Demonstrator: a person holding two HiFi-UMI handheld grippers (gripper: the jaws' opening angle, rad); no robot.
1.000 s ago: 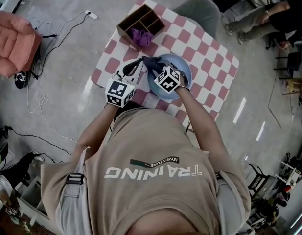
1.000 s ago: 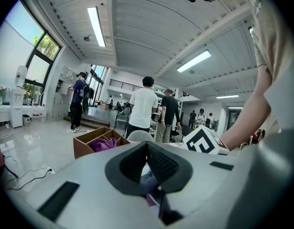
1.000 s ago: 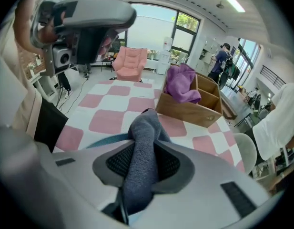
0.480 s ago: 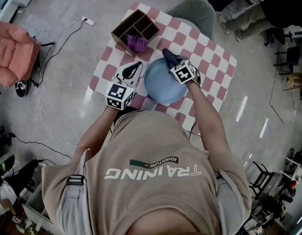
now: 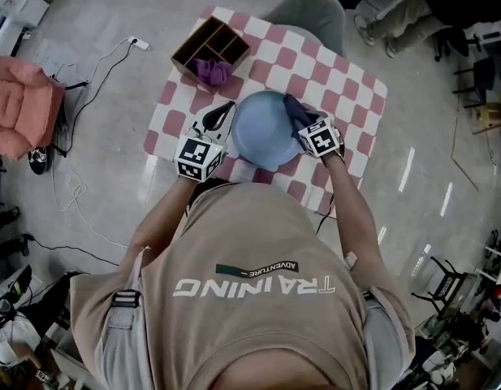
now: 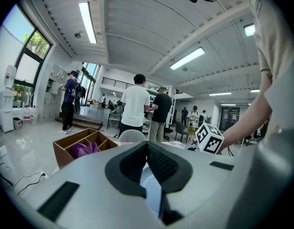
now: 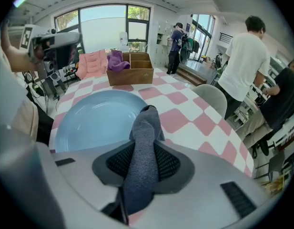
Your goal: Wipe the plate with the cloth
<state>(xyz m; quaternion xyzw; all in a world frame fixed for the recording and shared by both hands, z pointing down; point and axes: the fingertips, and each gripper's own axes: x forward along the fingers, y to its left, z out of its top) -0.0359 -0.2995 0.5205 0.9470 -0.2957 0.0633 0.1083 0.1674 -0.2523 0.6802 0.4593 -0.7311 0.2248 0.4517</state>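
Note:
A light blue plate point(image 5: 262, 132) lies on the pink-and-white checked table point(image 5: 347, 80). My left gripper point(image 5: 227, 112) is at the plate's left rim, and in the left gripper view its jaws stand shut on the plate's edge point(image 6: 150, 192). A dark blue-grey cloth point(image 5: 296, 112) is pinched in my right gripper point(image 5: 304, 125), shut on it, at the plate's right rim. In the right gripper view the cloth point(image 7: 144, 137) sticks out past the jaws, its tip over the rim of the plate point(image 7: 94, 118).
A wooden divided box point(image 5: 211, 45) holding a purple cloth point(image 5: 209, 71) stands at the table's far left corner. A grey chair point(image 5: 308, 15) is behind the table. People stand and sit nearby. A pink seat point(image 5: 23, 104) and cables lie on the floor at left.
My right gripper has swept the cloth across the plate from its far left part to its right rim. The left gripper has kept its hold at the plate's left edge.

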